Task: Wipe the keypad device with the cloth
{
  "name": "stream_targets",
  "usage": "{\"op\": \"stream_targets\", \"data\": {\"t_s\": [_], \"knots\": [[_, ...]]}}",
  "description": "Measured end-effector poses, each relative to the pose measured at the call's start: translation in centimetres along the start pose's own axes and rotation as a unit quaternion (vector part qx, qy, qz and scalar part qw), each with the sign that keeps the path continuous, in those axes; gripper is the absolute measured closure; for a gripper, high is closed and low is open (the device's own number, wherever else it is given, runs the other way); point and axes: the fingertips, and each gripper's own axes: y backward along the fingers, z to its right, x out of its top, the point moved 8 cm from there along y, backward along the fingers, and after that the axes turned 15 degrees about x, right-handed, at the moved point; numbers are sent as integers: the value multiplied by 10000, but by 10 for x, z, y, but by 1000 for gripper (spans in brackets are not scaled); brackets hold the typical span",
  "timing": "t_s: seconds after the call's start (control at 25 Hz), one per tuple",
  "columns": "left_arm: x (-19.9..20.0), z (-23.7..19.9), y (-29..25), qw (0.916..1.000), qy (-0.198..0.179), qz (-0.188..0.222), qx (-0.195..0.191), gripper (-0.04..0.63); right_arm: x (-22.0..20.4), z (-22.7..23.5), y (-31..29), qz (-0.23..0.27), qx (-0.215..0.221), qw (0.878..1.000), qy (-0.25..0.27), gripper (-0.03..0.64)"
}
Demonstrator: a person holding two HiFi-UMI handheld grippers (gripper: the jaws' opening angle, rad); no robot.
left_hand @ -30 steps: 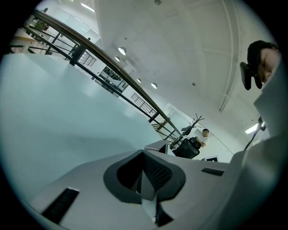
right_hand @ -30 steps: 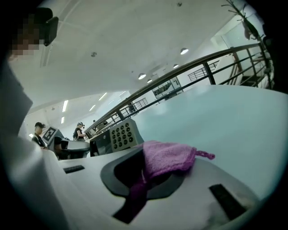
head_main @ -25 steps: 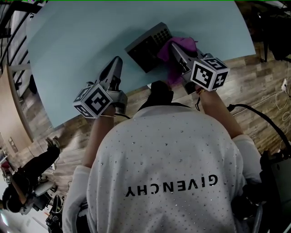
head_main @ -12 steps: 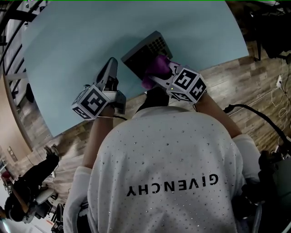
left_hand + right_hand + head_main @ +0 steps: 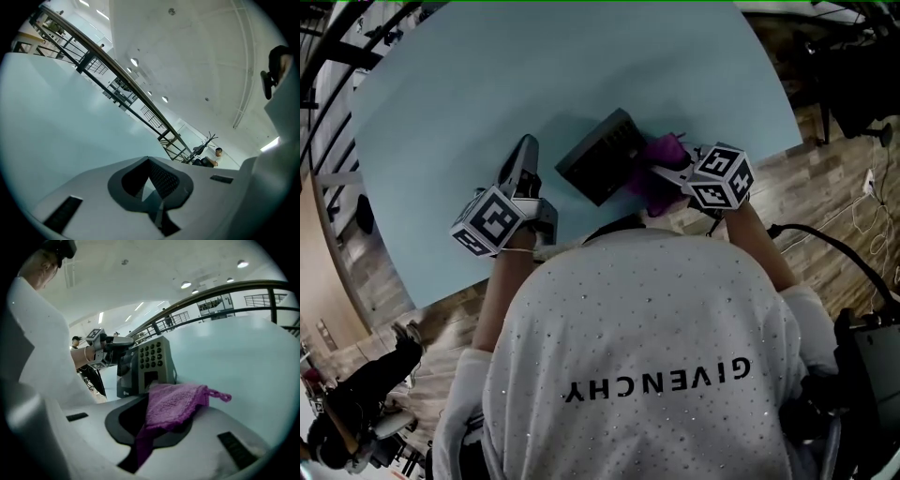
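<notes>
The dark keypad device [image 5: 602, 157] lies on the light blue table [image 5: 469, 75]; in the right gripper view the keypad device [image 5: 147, 363] shows its buttons just beyond the jaws. My right gripper [image 5: 664, 174] is shut on the purple cloth [image 5: 660, 171], which is bunched against the device's right side. The cloth [image 5: 174, 403] drapes over my right gripper [image 5: 154, 414]. My left gripper [image 5: 523, 150] rests left of the device, apart from it, jaws together and holding nothing. In its own view the left gripper [image 5: 152, 187] faces only bare table [image 5: 56, 117].
The table's near edge runs just in front of the person's white shirt [image 5: 647, 366]. Wooden floor [image 5: 825, 178] with cables lies to the right, and dark equipment [image 5: 862, 66] stands at the far right. A railing [image 5: 122, 84] and a distant seated person [image 5: 217, 154] are beyond the table.
My right gripper has carried the cloth from the device's top, down across its near part, then out to its right side. The left gripper has stayed beside the device.
</notes>
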Motion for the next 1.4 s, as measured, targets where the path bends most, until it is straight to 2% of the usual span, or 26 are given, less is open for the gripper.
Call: {"op": "stream_targets", "data": {"t_s": [0.12,0.24,0.36,0.44,0.56,0.64,0.72,0.8,0.88,0.96,1.08,1.16,1.4], "knots": [[7,-4,-3,10000,10,-29,17,595,-2,10,7,69,89,9996,-242,598],[10,1,-4,9999,38,-107,-110,595,-1,22,15,-96,19,9996,-246,598],[13,2,2,10000,9,44,-19,595,13,42,29,-190,-490,9986,-86,598],[12,1,10,9997,-8,206,149,595,40,56,36,-120,-917,9957,46,598],[6,-1,21,9985,-53,360,417,595,94,60,39,370,-1243,9913,241,598],[1,3,29,9977,-104,417,526,595,130,51,37,892,-989,9904,360,598],[-3,9,43,9968,-67,523,601,595,157,36,31,1269,-395,9899,486,598],[-7,16,61,9951,116,716,665,595,165,24,23,1279,168,9901,556,598],[-15,22,78,9915,281,979,810,595,153,22,16,1009,511,9923,498,598],[-27,28,92,9868,401,1174,1039,595,135,29,14,867,635,9937,307,598],[-49,34,107,9816,674,1269,1257,595,120,44,15,1129,758,9903,-287,597],[-64,39,115,9779,736,1386,1385,595,110,51,16,1110,889,9879,-620,598],[-116,68,137,9631,959,1731,1825,595,61,49,21,487,1000,9908,-771,597]]}}
